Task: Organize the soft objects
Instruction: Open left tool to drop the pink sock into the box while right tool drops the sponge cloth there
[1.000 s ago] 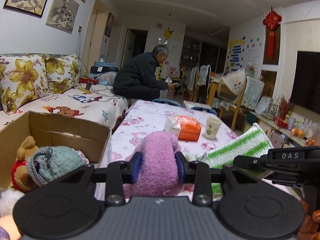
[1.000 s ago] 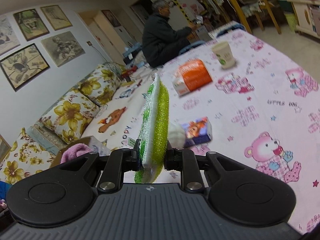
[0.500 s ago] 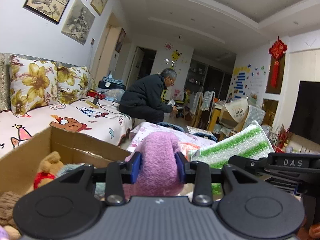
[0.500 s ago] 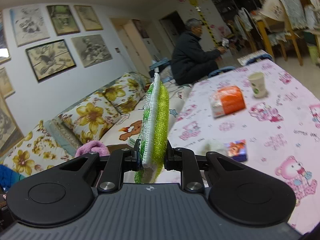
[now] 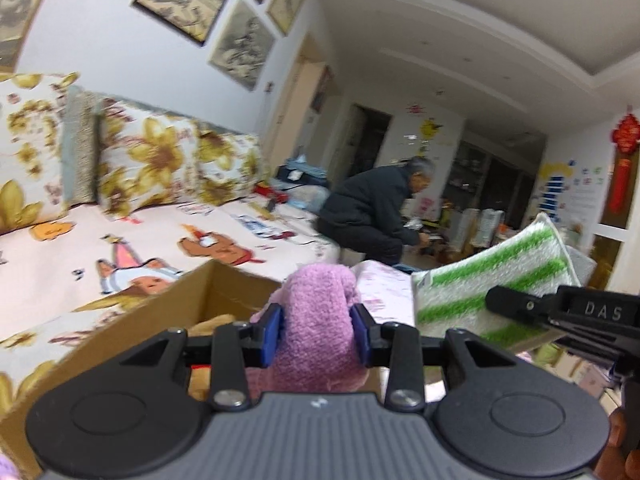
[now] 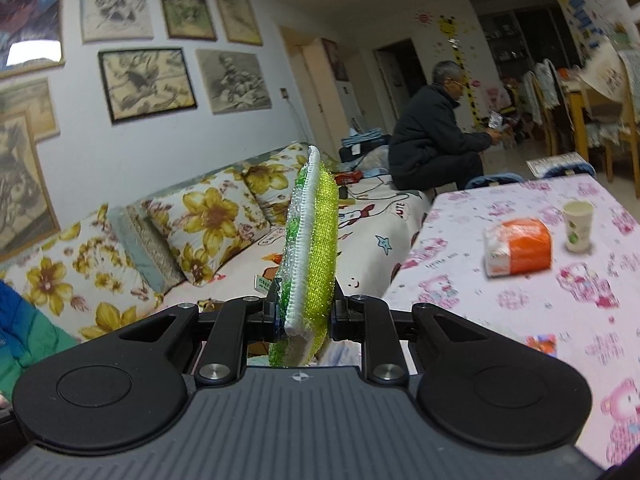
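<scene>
Purple fleece fills the middle of the left wrist view: the left tongs [image 5: 318,330] are closed on a purple plush toy [image 5: 318,320], its blue pads [image 5: 269,334] pressed into either side so that the soft body bulges up above them. Below and left of the tongs sits an open cardboard box [image 5: 176,312], with a brown plush [image 5: 216,322] just visible inside, beside the tongs' left finger. Beyond the box runs a sofa [image 5: 132,248] with flowered cushions. Right of the tongs, the green-and-white striped cloth [image 5: 492,280] hangs in the air, pinched by the right tongs [image 5: 516,304], which enter from the right edge.

Seen from the right wrist, the right tongs [image 6: 305,314] are shut on the green-and-white striped cloth [image 6: 314,248], which stands upright and edge-on between the fingers, rising well above them. Right of the tongs lies the table [image 6: 520,292] under a pink printed cover, carrying an orange packet [image 6: 518,246] and, just beside it, a paper cup [image 6: 577,226], both well ahead. Ahead of the tongs, a man in dark clothes [image 6: 436,136] sits at the far end of the sofa [image 6: 224,220].
</scene>
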`<action>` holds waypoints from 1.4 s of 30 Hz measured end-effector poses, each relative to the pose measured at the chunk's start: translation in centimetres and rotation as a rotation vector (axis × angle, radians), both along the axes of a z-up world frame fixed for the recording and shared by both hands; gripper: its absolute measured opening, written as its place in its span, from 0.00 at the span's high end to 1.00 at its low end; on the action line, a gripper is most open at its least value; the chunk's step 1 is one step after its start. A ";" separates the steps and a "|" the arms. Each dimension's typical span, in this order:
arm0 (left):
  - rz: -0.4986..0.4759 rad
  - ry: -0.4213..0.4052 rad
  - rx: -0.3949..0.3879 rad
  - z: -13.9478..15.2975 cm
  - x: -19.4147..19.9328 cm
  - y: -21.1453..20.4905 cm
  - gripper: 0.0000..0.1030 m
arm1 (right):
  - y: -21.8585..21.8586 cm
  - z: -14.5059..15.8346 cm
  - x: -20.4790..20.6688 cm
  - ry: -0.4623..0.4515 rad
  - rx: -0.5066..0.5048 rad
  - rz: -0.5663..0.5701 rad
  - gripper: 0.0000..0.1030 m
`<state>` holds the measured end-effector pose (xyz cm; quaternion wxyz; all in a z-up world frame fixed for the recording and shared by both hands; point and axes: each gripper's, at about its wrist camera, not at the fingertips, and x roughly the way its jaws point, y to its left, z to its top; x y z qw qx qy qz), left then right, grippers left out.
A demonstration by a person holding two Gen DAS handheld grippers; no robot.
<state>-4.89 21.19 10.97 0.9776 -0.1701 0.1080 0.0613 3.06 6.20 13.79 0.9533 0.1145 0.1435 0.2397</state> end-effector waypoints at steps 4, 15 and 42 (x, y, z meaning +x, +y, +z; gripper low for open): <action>0.035 0.054 -0.055 -0.4 0.5 1.6 0.65 | 1.8 -0.2 2.0 -0.007 -0.085 0.015 0.76; 0.101 0.144 -0.074 -1.7 0.9 3.2 0.64 | 5.3 -2.5 3.1 0.067 -0.386 -0.014 0.76; 0.138 0.112 -0.027 -1.4 0.7 2.5 0.43 | -3.0 1.1 -2.0 0.113 -0.145 -0.100 0.10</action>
